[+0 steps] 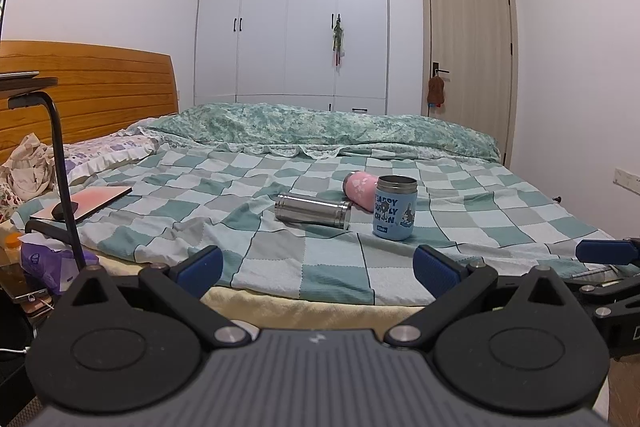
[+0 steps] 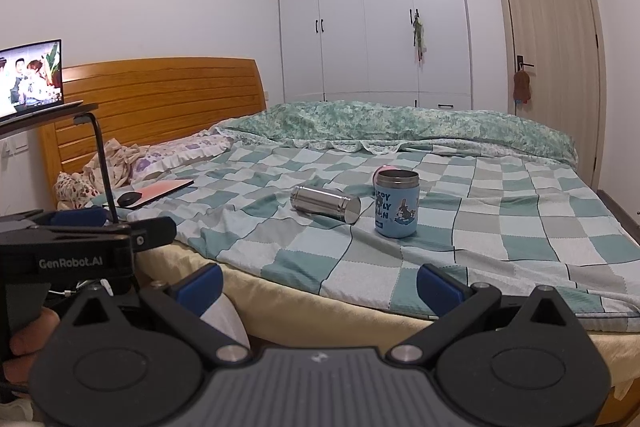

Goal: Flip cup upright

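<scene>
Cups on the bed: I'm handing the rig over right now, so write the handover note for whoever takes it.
Left gripper: open, empty, short of the bed's edge.
Right gripper: open, empty, also held back.
Blue cup: upright on the checked blanket.
Steel cup: on its side, left of the blue one.
Pink cup: on its side behind them.
Done: blue cup stands.
Left: steel and pink to stand up.

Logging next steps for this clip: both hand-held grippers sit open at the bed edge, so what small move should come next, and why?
Probably advance the left hand-held gripper toward the steel cup, which lies on its side on the checked blanket. The blue cup already stands upright, and neither the left nor the right hand-held gripper holds anything.
</scene>
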Demonstrator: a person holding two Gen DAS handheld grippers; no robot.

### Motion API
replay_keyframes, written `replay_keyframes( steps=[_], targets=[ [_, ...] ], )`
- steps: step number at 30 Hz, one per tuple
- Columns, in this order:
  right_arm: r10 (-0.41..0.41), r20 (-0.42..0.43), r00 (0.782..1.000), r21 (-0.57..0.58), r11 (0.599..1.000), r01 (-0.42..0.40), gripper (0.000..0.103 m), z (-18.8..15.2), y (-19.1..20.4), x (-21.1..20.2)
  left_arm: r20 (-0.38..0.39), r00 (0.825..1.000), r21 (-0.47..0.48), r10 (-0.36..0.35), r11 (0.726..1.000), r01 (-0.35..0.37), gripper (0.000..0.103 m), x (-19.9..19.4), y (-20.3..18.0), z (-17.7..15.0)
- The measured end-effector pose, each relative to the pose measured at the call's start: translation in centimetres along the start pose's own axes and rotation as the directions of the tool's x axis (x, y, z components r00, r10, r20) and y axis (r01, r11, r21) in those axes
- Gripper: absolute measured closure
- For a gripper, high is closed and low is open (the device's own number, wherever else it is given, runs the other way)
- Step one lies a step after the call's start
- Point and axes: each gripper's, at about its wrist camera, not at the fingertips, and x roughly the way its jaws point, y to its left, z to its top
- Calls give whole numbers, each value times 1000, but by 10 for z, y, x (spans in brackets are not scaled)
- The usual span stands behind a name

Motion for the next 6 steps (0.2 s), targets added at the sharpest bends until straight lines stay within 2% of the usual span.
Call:
replay_keyframes(
  steps=[6],
  targets=[
    [1,-3,1000,0,1000,-1,0,0,-1,1,-3,1000,1,-18,1000,18,0,0,-2,-2]
  ],
)
